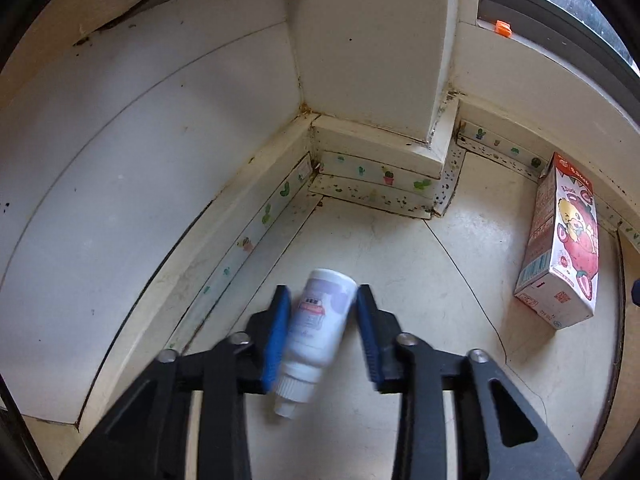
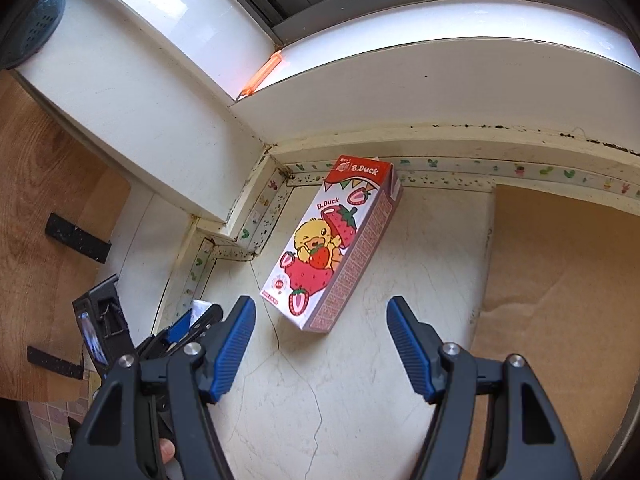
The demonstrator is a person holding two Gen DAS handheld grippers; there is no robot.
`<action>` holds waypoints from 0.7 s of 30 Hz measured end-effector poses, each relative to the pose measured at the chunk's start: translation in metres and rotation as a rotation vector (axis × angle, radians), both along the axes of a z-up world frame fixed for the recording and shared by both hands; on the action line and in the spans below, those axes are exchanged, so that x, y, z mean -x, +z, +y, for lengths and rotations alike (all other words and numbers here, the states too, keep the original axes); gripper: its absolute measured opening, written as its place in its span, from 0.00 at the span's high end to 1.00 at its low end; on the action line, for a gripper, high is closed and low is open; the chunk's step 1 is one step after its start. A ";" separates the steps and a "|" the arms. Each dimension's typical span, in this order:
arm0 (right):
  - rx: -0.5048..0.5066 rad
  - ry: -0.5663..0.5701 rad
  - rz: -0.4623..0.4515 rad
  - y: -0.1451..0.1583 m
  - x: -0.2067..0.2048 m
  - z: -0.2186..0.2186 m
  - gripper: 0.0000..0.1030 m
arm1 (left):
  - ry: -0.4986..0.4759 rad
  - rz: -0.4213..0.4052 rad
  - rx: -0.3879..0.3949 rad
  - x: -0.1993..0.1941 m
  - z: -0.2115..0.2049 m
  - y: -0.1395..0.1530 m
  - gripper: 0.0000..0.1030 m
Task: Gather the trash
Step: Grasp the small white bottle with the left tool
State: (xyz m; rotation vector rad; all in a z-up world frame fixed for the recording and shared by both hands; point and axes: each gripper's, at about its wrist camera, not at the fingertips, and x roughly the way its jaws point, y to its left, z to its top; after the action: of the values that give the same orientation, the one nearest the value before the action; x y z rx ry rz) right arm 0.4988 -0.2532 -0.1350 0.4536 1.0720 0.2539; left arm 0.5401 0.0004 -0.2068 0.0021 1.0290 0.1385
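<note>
Two light pieces: left gripper (image 1: 322, 322) pads close against the small white bottle (image 1: 316, 332) mid-body, slick plastic; right gripper (image 2: 320, 344) gapes empty, crushable carton (image 2: 330, 246) at 12 o'clock

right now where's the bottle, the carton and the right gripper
bottle (image 1: 316, 320): left wrist view, on its labelled body between the blue pads
carton (image 2: 328, 248): right wrist view, on the printed front face with the duck
right gripper (image 2: 320, 316): right wrist view, midway between its open fingertips, just below the carton
</note>
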 end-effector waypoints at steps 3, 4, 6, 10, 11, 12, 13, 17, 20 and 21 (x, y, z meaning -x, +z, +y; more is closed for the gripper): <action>0.006 -0.009 0.016 -0.005 -0.009 0.004 0.33 | 0.005 0.004 0.008 0.005 -0.001 0.000 0.78; 0.007 -0.014 0.020 -0.007 -0.012 0.006 0.33 | 0.005 0.004 0.011 0.008 -0.002 0.000 0.78; 0.014 -0.029 0.032 -0.012 -0.019 0.009 0.33 | 0.006 0.009 0.017 0.014 -0.003 0.000 0.78; 0.056 -0.069 0.043 -0.020 -0.033 0.018 0.33 | -0.001 0.027 0.028 0.030 -0.005 0.000 0.78; 0.082 -0.085 0.045 -0.021 -0.037 0.021 0.33 | -0.002 0.033 0.029 0.035 -0.007 0.002 0.78; 0.100 -0.095 0.042 -0.022 -0.040 0.025 0.33 | -0.002 0.036 0.028 0.041 -0.008 0.003 0.78; 0.114 -0.099 0.036 -0.022 -0.042 0.028 0.33 | -0.003 0.038 0.027 0.044 -0.008 0.003 0.78; 0.215 -0.109 0.047 -0.027 -0.052 0.048 0.33 | -0.001 0.030 0.012 0.053 -0.010 0.009 0.78; 0.269 -0.103 0.058 -0.032 -0.057 0.057 0.31 | 0.001 0.024 0.013 0.044 -0.007 0.011 0.78; 0.282 -0.102 0.056 -0.033 -0.057 0.059 0.31 | 0.000 0.022 0.011 0.038 -0.011 0.009 0.78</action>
State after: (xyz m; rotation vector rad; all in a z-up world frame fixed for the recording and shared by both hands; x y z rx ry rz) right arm 0.5554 -0.1942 -0.1676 0.2621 1.1163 -0.0017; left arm 0.5025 -0.0103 -0.1978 -0.0062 1.0519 0.1330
